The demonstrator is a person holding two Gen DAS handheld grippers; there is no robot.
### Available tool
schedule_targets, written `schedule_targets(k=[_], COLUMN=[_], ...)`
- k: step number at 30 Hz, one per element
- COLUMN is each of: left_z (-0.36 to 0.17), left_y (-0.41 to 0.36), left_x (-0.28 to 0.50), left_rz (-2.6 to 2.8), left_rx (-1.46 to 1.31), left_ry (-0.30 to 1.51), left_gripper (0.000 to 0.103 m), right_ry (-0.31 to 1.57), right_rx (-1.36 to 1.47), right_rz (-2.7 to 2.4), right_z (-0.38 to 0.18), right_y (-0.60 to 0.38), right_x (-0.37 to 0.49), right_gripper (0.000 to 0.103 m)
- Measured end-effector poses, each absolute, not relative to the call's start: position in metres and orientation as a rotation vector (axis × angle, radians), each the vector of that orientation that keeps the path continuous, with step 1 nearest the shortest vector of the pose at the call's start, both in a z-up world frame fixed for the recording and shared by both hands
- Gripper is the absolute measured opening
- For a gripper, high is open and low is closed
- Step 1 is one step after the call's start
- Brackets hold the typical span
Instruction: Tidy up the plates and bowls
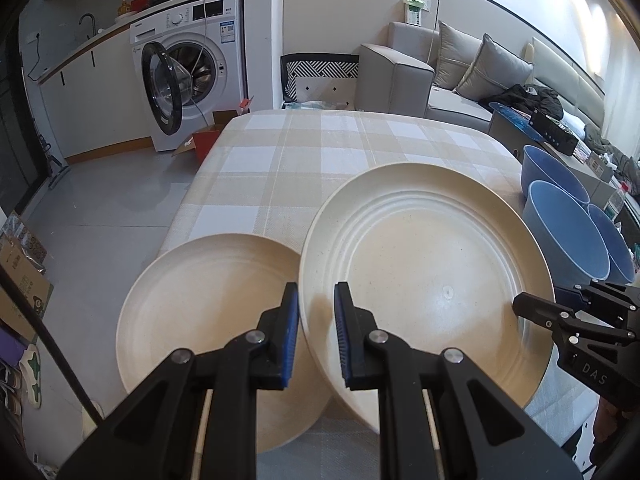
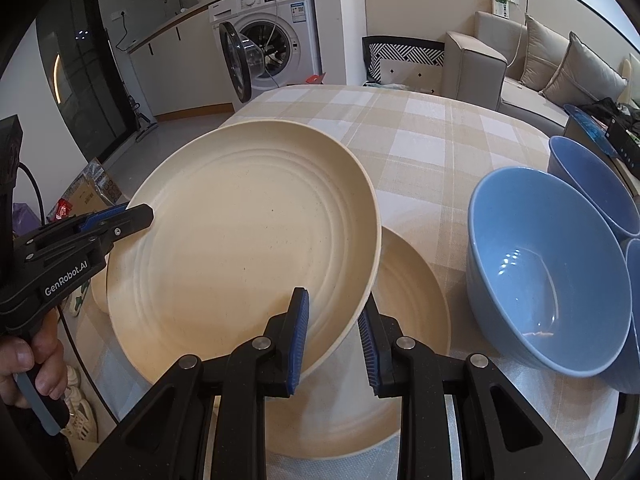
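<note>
Cream plate (image 2: 248,240): raised, tilted over a second plate (image 2: 412,292) on the checked tabletop (image 2: 420,140) | left tongs (image 1: 316,332): clamped on its rim | right tongs (image 2: 334,344): clamped on opposite rim | blue bowls (image 2: 544,268): beside, right.

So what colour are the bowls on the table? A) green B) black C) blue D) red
C: the bowls standing on the checked tablecloth to the right of the cream plates are blue.
</note>
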State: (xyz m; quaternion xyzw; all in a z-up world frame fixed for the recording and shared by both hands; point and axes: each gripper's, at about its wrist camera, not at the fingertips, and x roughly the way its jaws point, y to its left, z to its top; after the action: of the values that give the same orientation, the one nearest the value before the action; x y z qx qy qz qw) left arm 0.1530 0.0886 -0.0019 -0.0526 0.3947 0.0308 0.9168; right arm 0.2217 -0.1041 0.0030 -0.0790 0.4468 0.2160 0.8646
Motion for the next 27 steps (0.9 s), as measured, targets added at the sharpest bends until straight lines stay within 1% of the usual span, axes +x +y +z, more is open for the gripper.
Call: schedule_targets(k=[27], left_z=[-0.021], left_y=[0.069], left_x=[0.148], left_rz=[0.042], left_rx=[-0.081], left_ry=[0.866], left_gripper=[0.015], right_ry=[0.966], right_rx=[-0.183], right_rz=[0.406], right_z=[-0.012], right_y=[-0.122], right_x=[0.207], right_gripper=[0.025])
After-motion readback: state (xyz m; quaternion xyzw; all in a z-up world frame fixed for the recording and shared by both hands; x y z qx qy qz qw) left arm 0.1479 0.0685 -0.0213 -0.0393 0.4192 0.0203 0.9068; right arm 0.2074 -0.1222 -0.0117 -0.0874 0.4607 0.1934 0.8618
